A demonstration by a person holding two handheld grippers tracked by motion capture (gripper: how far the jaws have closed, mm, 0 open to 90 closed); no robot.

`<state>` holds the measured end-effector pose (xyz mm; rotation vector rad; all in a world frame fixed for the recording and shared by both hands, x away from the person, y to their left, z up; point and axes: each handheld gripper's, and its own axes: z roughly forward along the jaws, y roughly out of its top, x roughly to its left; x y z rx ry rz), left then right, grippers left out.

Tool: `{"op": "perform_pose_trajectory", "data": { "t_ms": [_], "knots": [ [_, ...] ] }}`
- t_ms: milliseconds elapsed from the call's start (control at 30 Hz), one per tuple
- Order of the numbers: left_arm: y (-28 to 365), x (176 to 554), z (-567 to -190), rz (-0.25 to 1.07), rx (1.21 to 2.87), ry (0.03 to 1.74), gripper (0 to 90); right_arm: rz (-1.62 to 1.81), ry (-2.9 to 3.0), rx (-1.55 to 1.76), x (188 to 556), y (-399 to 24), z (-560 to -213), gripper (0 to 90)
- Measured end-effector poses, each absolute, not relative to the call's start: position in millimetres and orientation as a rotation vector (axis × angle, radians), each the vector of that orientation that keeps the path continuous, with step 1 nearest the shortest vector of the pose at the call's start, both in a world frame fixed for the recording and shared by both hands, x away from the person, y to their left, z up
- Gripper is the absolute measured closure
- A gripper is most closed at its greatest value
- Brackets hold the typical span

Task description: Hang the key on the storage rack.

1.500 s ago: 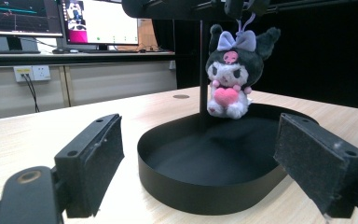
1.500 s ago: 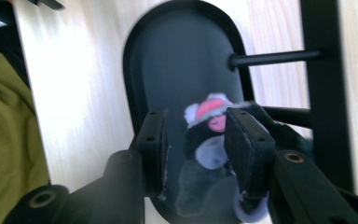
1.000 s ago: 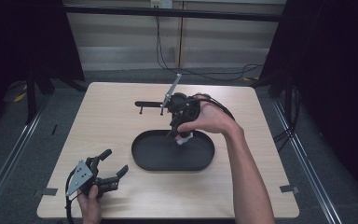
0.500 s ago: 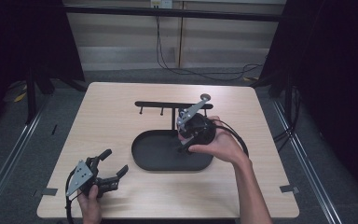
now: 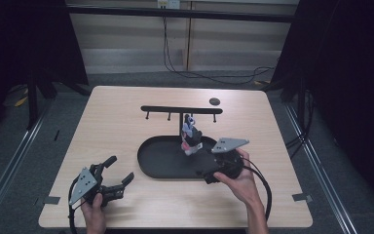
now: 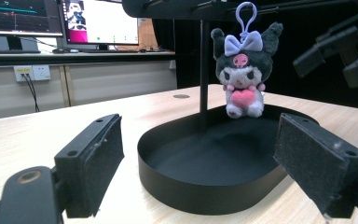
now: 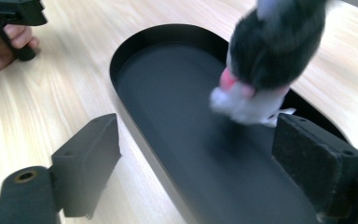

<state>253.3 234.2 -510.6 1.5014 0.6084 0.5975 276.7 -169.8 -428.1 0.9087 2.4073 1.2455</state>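
Note:
A small dark plush toy point(image 5: 191, 136) with a lilac bow and a pink heart point(image 6: 242, 79) hangs by its lilac clip from the black rack bar point(image 5: 181, 109), just over the black oval tray point(image 5: 158, 168). My right gripper point(image 5: 208, 171) sits low at the tray's front right end and is open. Its jaws have just been opening, and the blurred plush point(image 7: 265, 60) lies beyond them, untouched. In its own view the right gripper point(image 7: 196, 168) looks along the tray point(image 7: 135, 51). My left gripper point(image 5: 119, 169) rests open near the table's front left, facing the tray point(image 6: 205, 186).
A small dark disc point(image 5: 214, 101) lies on the wooden table point(image 5: 102, 122) behind the rack. The rack's post point(image 6: 204, 70) rises from the tray's far side. The right gripper point(image 6: 340, 51) shows at the upper right of the left gripper view. Monitors stand beyond the table.
The right gripper has left the rack and come down toward the front right of the tray, with its jaws spread. The plush stays hanging at the rack. The left gripper has not moved.

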Motion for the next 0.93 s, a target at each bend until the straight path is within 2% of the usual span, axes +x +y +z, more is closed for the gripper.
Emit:
{"op": "perform_pose_trajectory", "data": {
  "t_ms": [167, 333, 600, 933],
  "knots": [
    [234.3, 253.3, -510.6, 0.598, 1.501, 0.608, 15.2, 1.272, 2.163, 1.066, 261.1, -184.9, -457.9, 14.9],
    [234.3, 253.3, -510.6, 0.597, 1.501, 0.609, 15.2, 1.268, 1.948, 1.089, 246.8, -192.3, -483.1, 14.5],
    [234.3, 253.1, -510.7, 0.597, 1.501, 0.61, 15.2, 1.288, 1.662, 1.105, 234.4, -197.0, -505.4, 14.7],
    [234.3, 253.1, -510.7, 0.597, 1.501, 0.61, 15.3, 1.456, 1.397, 1.034, 213.6, -208.5, -512.5, 13.9]
  ]
}}
